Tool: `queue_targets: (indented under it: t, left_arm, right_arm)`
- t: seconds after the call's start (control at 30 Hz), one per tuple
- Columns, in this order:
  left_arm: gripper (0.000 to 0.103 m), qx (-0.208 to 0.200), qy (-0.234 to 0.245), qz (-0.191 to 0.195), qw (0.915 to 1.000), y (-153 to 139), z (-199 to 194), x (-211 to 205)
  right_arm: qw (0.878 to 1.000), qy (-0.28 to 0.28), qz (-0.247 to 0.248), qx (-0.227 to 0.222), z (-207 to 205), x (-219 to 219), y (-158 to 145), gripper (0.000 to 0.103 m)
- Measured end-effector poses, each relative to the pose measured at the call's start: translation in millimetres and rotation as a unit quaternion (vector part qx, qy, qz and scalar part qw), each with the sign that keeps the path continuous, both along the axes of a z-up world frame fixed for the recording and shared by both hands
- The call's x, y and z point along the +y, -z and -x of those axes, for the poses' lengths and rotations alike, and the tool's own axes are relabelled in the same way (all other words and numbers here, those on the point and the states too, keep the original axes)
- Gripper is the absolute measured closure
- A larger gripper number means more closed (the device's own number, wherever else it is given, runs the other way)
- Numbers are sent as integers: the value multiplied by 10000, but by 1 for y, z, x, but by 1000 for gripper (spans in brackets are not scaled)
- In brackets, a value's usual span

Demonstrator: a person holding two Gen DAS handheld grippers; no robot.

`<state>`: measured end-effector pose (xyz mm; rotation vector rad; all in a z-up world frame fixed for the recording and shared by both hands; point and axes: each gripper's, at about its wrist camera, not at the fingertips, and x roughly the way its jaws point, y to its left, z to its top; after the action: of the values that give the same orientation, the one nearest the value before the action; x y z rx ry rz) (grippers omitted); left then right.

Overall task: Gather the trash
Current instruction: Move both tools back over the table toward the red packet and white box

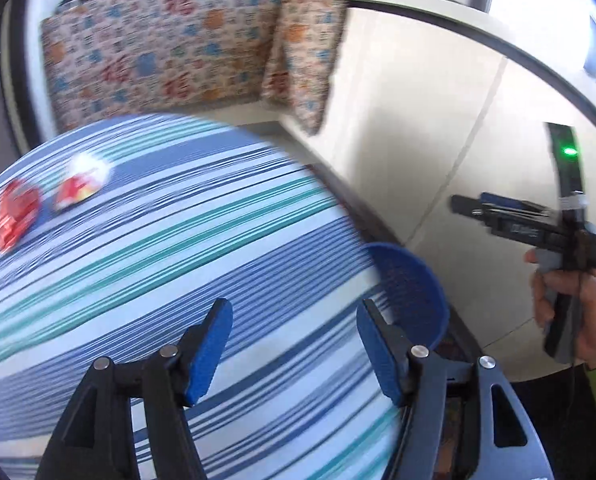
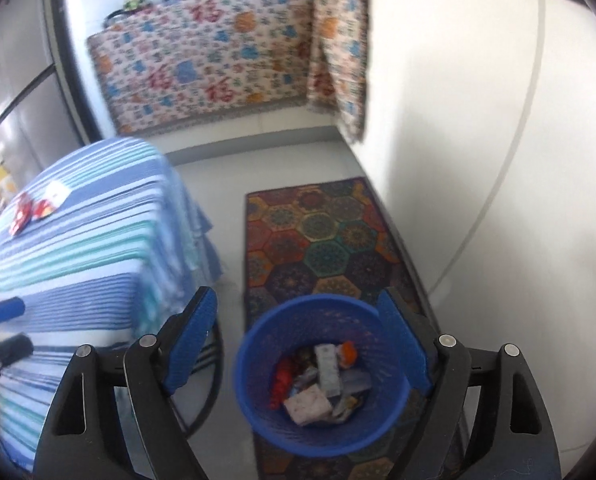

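Two wrappers lie on the blue striped tablecloth (image 1: 185, 248): a red one (image 1: 15, 216) and a red-and-white one (image 1: 82, 182). They also show in the right wrist view, red (image 2: 21, 210) and red-and-white (image 2: 51, 200). My left gripper (image 1: 293, 344) is open and empty above the table. My right gripper (image 2: 302, 344) is open and empty, directly above a blue mesh bin (image 2: 257, 412) that holds several wrappers. The right gripper also shows in the left wrist view (image 1: 464, 205), held by a hand off the table's right side. The bin's rim (image 1: 418, 280) shows beside the table.
The bin stands on a patterned hexagon rug (image 2: 322, 236) on the grey floor between the table and a white wall (image 2: 478, 160). A cabinet draped in a printed cloth (image 2: 217, 60) stands at the far end, with pots on top.
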<state>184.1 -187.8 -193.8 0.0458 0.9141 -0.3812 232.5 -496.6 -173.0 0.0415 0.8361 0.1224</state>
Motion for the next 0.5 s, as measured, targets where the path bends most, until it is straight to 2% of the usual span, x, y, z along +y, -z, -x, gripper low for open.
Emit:
queue_targets:
  t: [0.13,0.3,0.37,0.5]
  left_arm:
    - [37,74,-722,-416,9965,7,-1,74]
    - [37,83,-1332,-605,9892,8,-16,149]
    - [37,76,-1393,-625,9882,7,-27,170]
    - [37,40,-1178,-575,9914,8,-48,199]
  right_arm:
    - [9954,-912,-253,108,13,87,-5,18]
    - [9775,-2053,-335,358,30,202,2,15]
    - [9723,-2287,-279,393,32,235,7,15]
    - [9668,-2492,-251,505,28,272,13,15]
